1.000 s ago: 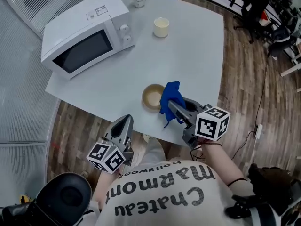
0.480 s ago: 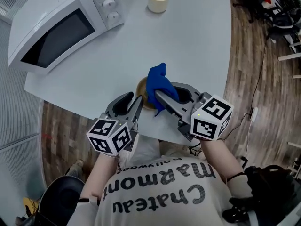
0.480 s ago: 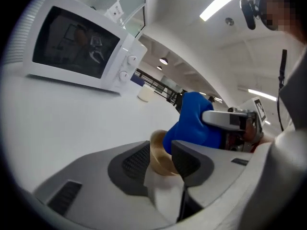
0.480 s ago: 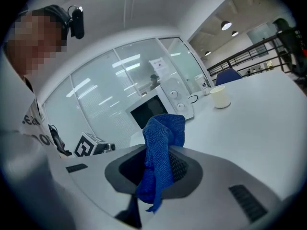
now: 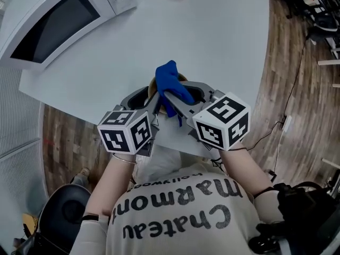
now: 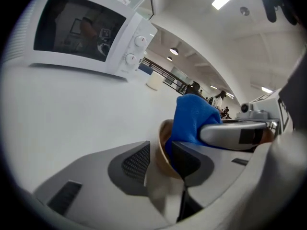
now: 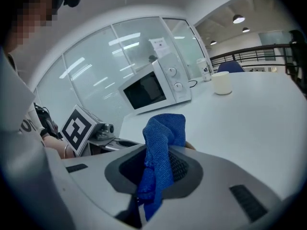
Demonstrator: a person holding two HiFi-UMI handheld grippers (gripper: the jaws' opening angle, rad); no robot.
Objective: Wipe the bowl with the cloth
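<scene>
blue cloth [image 5: 170,81], tan bowl [image 6: 162,158], white microwave [image 5: 58,17]

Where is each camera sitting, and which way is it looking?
Head view: on the person's head, looking down at the table, the left gripper and right gripper; shirt and forearms show.
Left gripper view: on the left gripper, looking along its jaws, which have just been opening, the rim of the bowl between them, toward the microwave; body unclear.
Right gripper view: on the right gripper, looking along jaws shut on the cloth, toward the microwave; the left wrist shows.
Shared: both gripper views show cloth, microwave, cup.
</scene>
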